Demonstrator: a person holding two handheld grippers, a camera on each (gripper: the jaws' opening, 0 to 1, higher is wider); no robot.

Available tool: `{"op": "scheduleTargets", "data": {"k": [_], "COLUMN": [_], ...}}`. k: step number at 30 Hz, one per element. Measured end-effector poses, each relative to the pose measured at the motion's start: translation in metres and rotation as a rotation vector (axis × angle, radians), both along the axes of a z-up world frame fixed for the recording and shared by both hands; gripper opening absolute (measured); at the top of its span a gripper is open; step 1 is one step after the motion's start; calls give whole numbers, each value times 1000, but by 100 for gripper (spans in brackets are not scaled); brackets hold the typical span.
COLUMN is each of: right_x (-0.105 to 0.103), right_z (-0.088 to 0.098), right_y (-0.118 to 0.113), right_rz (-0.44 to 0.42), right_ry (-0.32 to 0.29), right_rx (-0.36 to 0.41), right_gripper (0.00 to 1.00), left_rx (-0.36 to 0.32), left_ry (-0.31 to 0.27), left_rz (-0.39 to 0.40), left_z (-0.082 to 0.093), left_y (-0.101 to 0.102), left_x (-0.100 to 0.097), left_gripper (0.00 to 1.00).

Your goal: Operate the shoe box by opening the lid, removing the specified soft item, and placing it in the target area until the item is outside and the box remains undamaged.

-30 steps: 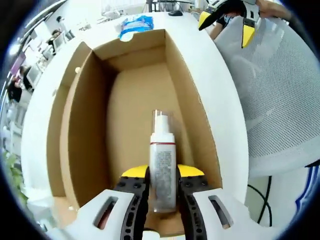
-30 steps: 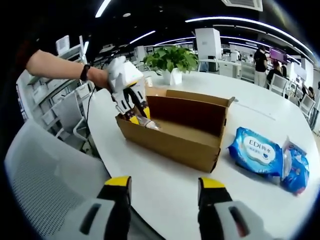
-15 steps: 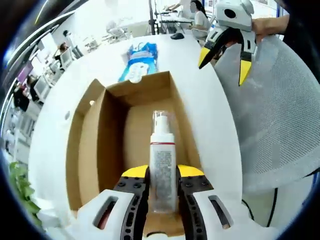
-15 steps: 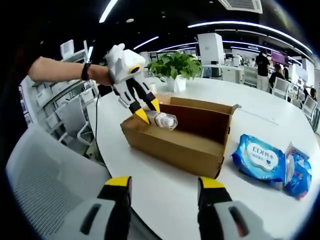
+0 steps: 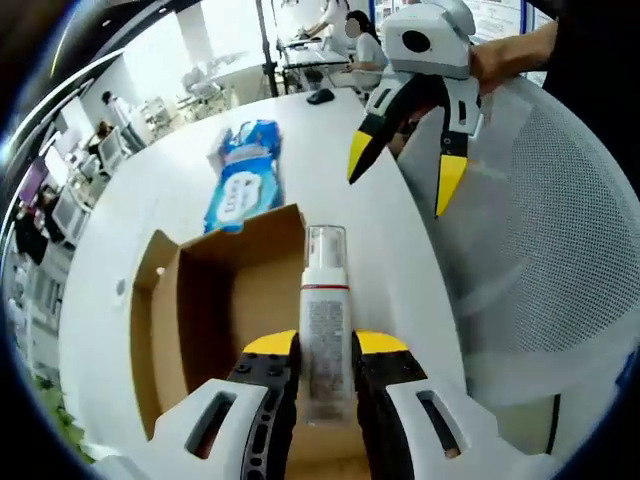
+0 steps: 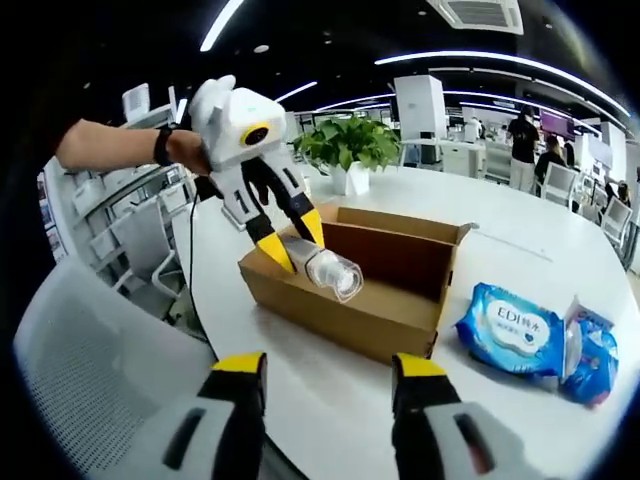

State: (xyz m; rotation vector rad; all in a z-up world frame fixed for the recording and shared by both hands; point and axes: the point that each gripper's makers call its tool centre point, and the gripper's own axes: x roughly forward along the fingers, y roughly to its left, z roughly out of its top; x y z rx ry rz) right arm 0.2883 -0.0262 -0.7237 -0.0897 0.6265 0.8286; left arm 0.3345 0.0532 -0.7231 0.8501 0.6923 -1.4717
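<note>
1. The left gripper (image 5: pixel 325 345) has its yellow-tipped jaws closed on a clear pump bottle (image 5: pixel 326 330), gripping the labelled body with the capped top pointing forward.
2. In the right gripper view the same left gripper (image 6: pixel 290 240) hangs above the near left corner of the shoe box (image 6: pixel 350 290), with the bottle (image 6: pixel 325 268) tilted and lifted clear of the box floor, its cap over the open interior.
3. The shoe box is brown cardboard and open on top; in the left gripper view its interior (image 5: pixel 200 320) lies beneath the held bottle.
4. The box sits on a white round worktop (image 6: pixel 500 400), nearer the edge where a mesh-backed chair (image 6: pixel 90 370) stands.
5. A blue wet-wipes pack (image 6: pixel 515 328) lies on the worktop just beyond the far end of the box; a second blue pack (image 6: pixel 590 345) rests against it on the side away from the box.
6. In the left gripper view the blue pack (image 5: pixel 243 185) lies past the far end of the box.
7. The right gripper (image 6: pixel 325 375) hangs over the worktop's near edge with its jaws wide apart and nothing between them; in the left gripper view it (image 5: pixel 405 165) hovers above the edge by the chair (image 5: pixel 540 260), apart from the box.
8. A potted green plant (image 6: pixel 345 145) stands on the worktop behind the box.
9. A person's forearm with a dark wristband (image 6: pixel 163 147) holds the left gripper.
</note>
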Motion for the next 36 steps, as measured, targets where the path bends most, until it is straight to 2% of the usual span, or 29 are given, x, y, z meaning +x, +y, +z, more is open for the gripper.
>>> {"op": "scheduleTargets", "data": {"k": [9, 17, 23, 30, 36], "right_x": [10, 10, 6, -6, -22], "right_z": [18, 23, 35, 42, 44], "right_y": [7, 15, 22, 27, 33], "right_rz": [24, 78, 140, 186, 277], "right_ry": [-68, -101, -112, -102, -61], "right_rx": [49, 92, 179, 250, 246], "right_gripper": [46, 44, 35, 26, 20], "left_rx": [-43, -92, -134, -157, -169], "left_ry": [36, 65, 102, 178, 301], "left_rz": [-47, -83, -106, -140, -166], "left_z": [13, 25, 35, 37, 40], "left_y": [-15, -28, -36, -37, -32], "left_x": [-14, -28, -39, -53, -67], "left_gripper": [19, 19, 19, 19, 19]}}
